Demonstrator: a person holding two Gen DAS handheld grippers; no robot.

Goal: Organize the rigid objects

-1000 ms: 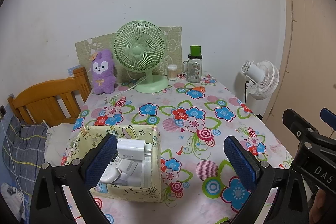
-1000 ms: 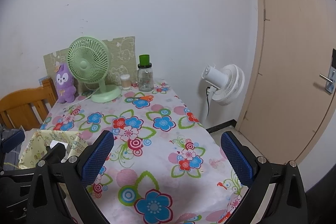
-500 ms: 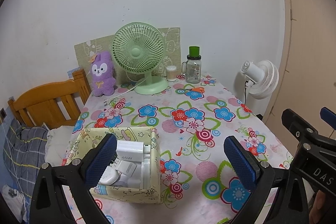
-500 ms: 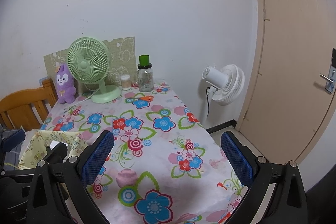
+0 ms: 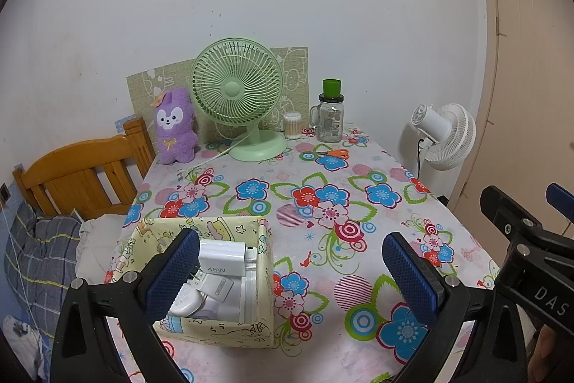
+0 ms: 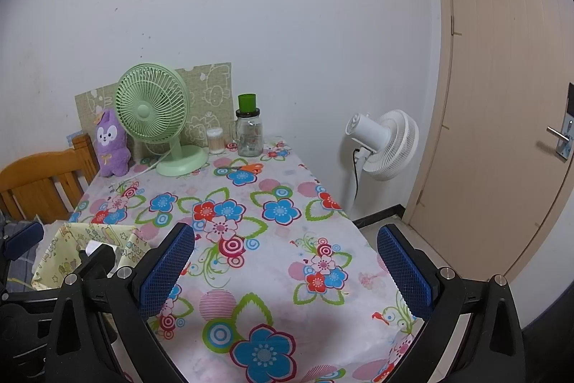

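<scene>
You see white chargers (image 5: 219,270), one marked 45W, piled inside the open yellow patterned box (image 5: 263,261) at the table's near-left edge.

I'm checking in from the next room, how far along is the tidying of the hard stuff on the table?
Done: white chargers sit in the yellow box. In hand: nothing; left gripper and right gripper are open. Possibly left: orange scissors lie loose near the jar.

Worktop (image 5: 358,174) cloth smooth, floral print, faint sheen — box (image 5: 229,329) of printed paper; chargers (image 5: 219,261) glossy white plastic; jar (image 5: 330,122) clear glass; headboard (image 5: 79,167) varnished wood.
</scene>
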